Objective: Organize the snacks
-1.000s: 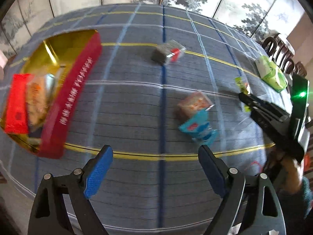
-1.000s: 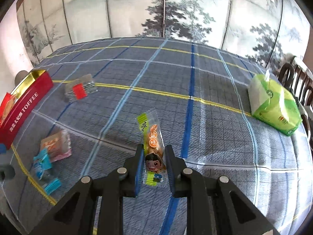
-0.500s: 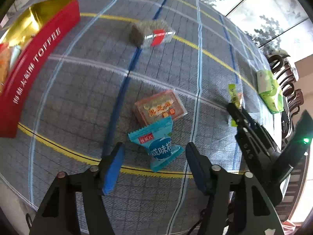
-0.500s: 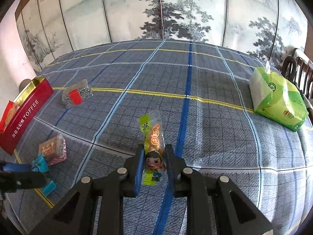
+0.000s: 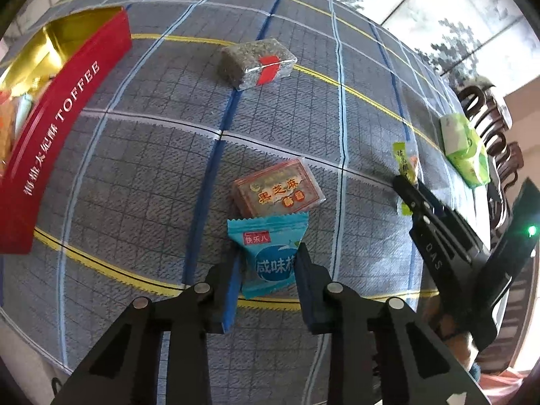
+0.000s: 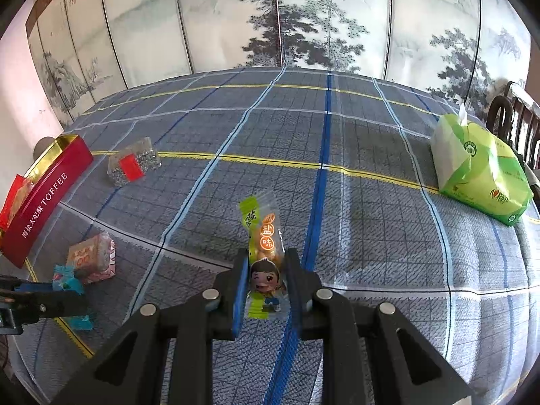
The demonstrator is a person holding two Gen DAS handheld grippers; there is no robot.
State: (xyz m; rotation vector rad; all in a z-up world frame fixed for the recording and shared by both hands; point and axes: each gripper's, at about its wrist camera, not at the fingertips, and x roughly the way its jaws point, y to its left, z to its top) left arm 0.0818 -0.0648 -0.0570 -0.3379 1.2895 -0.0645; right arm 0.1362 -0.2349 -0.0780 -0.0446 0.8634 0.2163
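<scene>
right hand-held gripper clamping green snack packet, red toffee tin far left

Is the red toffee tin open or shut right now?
Open. The red toffee tin has no lid on it: its gold inside shows from above, and wrapped snacks already lie inside at its left end.

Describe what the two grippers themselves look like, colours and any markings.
Both are black plastic with silver pivot screws. The left gripper and right gripper have blue pads on their fingers. Seen from the left camera, the right one bears white "DAS" lettering and a green light.
</scene>
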